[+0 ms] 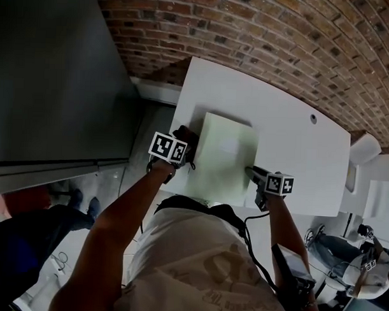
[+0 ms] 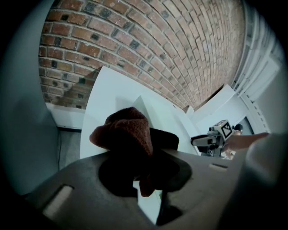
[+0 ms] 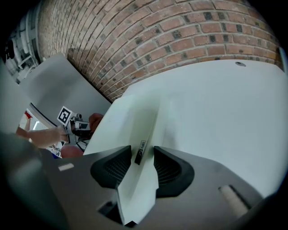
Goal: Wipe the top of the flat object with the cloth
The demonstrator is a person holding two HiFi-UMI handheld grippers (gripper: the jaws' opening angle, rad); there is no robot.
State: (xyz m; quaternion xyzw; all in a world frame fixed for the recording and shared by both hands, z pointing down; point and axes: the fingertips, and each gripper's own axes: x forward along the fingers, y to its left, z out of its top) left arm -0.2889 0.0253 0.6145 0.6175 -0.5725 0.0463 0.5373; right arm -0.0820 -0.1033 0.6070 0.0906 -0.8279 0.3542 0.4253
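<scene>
Operator wears a pale beige short-sleeved T-shirt (image 1: 197, 266) with a faded print on the front and a black strap (image 1: 199, 201) at the neckline. Left claw (image 1: 184, 140) and right claw (image 1: 251, 172) are dark grey moulded bodies. Each carries a white cube with black square markers: left cube (image 1: 168, 147), right cube (image 1: 279, 183). Right claw's pads (image 3: 114, 170) are black and ribbed. A black cable (image 1: 257, 268) trails from the right claw.

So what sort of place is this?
Probably an office or lab workroom: a white desk with a cable hole, by a bare brick wall, with a tall grey panel alongside.
</scene>
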